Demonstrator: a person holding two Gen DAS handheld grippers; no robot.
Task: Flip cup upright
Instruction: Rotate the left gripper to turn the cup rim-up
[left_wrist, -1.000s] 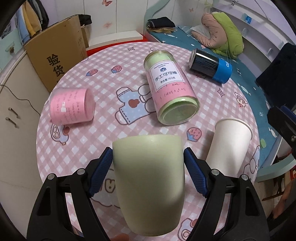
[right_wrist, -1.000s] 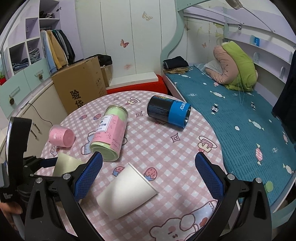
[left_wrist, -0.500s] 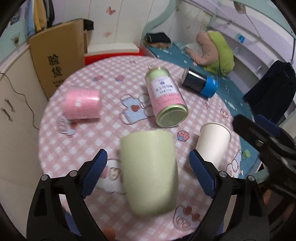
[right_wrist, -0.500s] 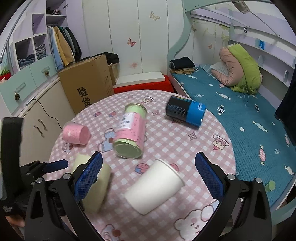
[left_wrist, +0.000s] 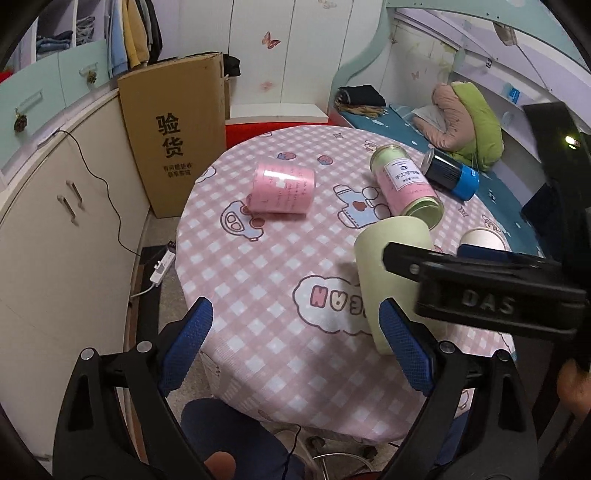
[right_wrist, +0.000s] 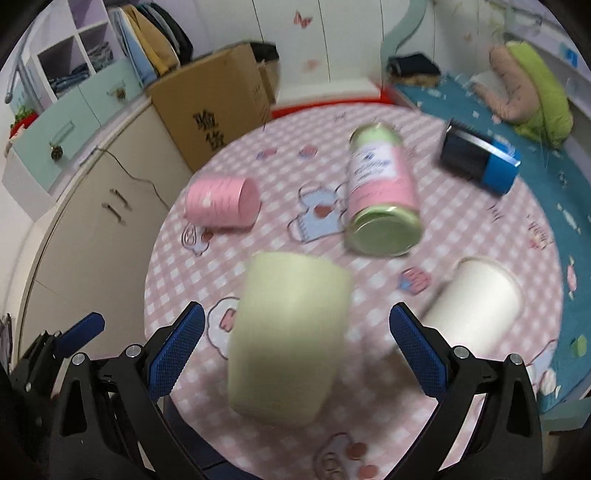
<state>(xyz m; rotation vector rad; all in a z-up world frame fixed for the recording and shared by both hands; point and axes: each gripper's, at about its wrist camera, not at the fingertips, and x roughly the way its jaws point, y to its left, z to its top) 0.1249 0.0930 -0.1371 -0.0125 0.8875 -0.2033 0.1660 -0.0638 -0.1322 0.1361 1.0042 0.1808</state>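
Right gripper (right_wrist: 293, 341) nearer the green cup (right_wrist: 288, 336)
Cup lies on the desk (left_wrist: 258, 258), base toward its wide jaws; left gripper (left_wrist: 295, 343) also wide, cup at its right pad

Your right gripper (right_wrist: 293, 343) gapes wide around the blurred pale green cup (right_wrist: 286, 338), with the white paper cup (right_wrist: 476, 310) lying at three o'clock of it.

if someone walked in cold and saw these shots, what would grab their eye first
Probably the pale green cup standing mouth down near the front edge of the pink checked table, framed by the open right gripper. Next, the containers lying on their sides behind it: a pink cup to the left, a pink-and-green canister in the middle and a white paper cup to the right.
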